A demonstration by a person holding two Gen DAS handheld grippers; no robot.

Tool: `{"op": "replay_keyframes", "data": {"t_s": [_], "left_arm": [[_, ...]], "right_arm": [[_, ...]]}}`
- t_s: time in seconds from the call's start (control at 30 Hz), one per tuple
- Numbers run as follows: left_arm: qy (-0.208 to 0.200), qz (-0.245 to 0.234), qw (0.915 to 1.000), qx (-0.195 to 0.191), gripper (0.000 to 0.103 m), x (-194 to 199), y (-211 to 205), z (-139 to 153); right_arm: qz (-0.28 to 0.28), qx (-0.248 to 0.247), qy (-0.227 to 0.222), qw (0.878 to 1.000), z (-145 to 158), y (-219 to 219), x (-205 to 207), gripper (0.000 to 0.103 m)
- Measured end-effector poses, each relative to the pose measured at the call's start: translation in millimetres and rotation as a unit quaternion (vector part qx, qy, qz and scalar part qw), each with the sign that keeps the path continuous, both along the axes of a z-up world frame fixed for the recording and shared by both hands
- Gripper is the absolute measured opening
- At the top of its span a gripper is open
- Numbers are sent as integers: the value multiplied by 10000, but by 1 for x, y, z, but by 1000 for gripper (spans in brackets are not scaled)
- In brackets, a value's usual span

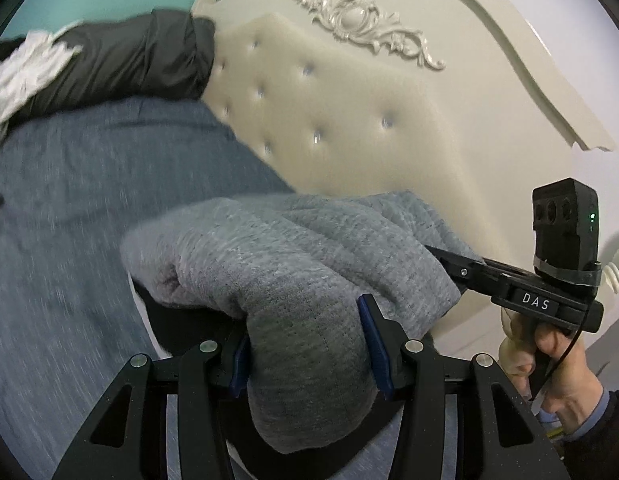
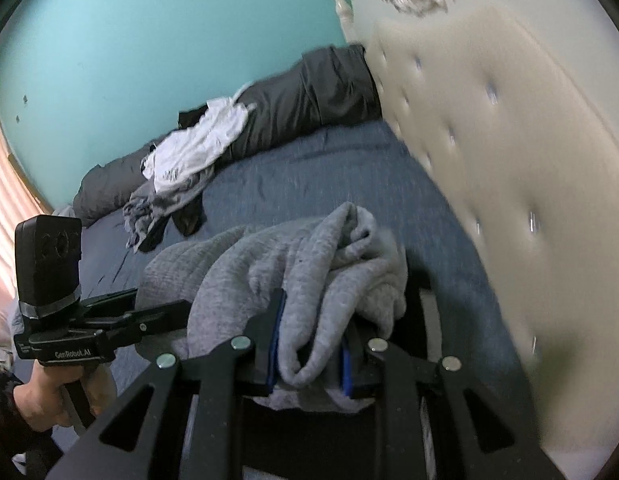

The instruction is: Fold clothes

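Observation:
A thick grey knit garment [image 1: 293, 248] is bunched between both grippers above the blue bedspread [image 1: 89, 184]. My left gripper [image 1: 307, 352] is shut on a fat fold of it, the blue pads pressing each side. The right gripper [image 1: 453, 268] reaches in from the right, its tips buried in the cloth. In the right wrist view the same grey garment [image 2: 309, 264] drapes over my right gripper [image 2: 309, 352], which is shut on a narrower fold. The left gripper [image 2: 161, 312] enters from the left, its tips hidden under the fabric, a hand [image 2: 41, 396] holding its handle.
A cream tufted headboard [image 1: 349, 120] stands close behind the garment. A dark grey pillow [image 2: 309, 92] lies against it, with a pile of white and grey clothes [image 2: 181, 168] further along the bed. A teal wall [image 2: 149, 40] lies beyond.

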State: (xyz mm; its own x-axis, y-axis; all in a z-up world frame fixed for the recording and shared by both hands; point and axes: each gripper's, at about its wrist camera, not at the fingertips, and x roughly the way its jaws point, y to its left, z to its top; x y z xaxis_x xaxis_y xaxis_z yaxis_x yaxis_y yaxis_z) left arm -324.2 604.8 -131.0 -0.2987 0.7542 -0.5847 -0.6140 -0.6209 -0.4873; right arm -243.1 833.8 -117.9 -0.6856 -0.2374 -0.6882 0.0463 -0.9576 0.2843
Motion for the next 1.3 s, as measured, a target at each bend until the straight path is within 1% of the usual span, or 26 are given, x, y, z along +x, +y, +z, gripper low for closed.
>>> {"op": "replay_keyframes", "data": {"t_s": [0.07,0.17,0.3,0.47,0.53,0.57,0.67,0.7,0.8,0.9,0.93,0.97,1.03,1.07,1.13,1.17,1.23,1.27,1.3], "left_arm": [[-139,1,9999,-16,52,9,-2,-9],[-368,36,9993,-48,52,21,-7,-23],[-592,16,9981,-163,52,29,-11,-36],[-1082,52,9940,-163,53,33,-19,-56],[-1232,70,9922,-181,54,34,-23,-64],[-1285,77,9915,-191,56,35,-26,-67],[-1426,104,9896,-126,57,37,-37,-70],[-1418,121,9898,-105,57,37,-41,-67],[-1201,192,9925,-116,57,43,-59,-53],[-731,211,9969,-174,57,47,-67,-32],[-556,198,9980,-220,57,47,-66,-25],[-412,176,9987,-254,57,48,-63,-20],[-260,55,9993,-276,57,49,-52,-14],[-176,-8,9994,-313,57,50,-46,-13],[3,-114,9988,-475,57,54,-33,-15],[30,-166,9983,-565,57,55,-26,-19],[62,-212,9968,-762,57,56,-16,-30],[86,-200,9962,-838,57,56,-14,-36],[101,-199,9958,-892,56,57,-14,-40]], "right_arm": [[1,-76,-128,9999,-9,0,10,22],[-75,-325,-272,9991,-22,2,24,22],[-125,-436,-565,9974,-41,2,33,22],[-340,-720,-811,9935,-62,10,45,23],[-447,-767,-928,9917,-70,12,47,24],[-524,-789,-993,9905,-74,14,48,26],[-672,-765,-1042,9893,-76,17,54,28],[-715,-691,-1037,9896,-74,18,56,31],[-961,-334,-928,9905,-61,23,65,31],[-1229,-83,-495,9912,-37,27,77,32],[-1170,-84,-289,9927,-27,23,79,32],[-1071,-85,-177,9941,-22,17,79,32],[-801,22,-44,9968,-14,0,73,31],[-667,96,-63,9977,-13,-10,67,31],[-498,187,-131,9985,-17,-24,57,24],[-479,262,-218,9983,-22,-29,51,16],[-522,462,-391,9968,-34,-32,44,11],[-580,599,-458,9955,-41,-32,42,6],[-639,725,-526,9939,-48,-32,40,4]]}}
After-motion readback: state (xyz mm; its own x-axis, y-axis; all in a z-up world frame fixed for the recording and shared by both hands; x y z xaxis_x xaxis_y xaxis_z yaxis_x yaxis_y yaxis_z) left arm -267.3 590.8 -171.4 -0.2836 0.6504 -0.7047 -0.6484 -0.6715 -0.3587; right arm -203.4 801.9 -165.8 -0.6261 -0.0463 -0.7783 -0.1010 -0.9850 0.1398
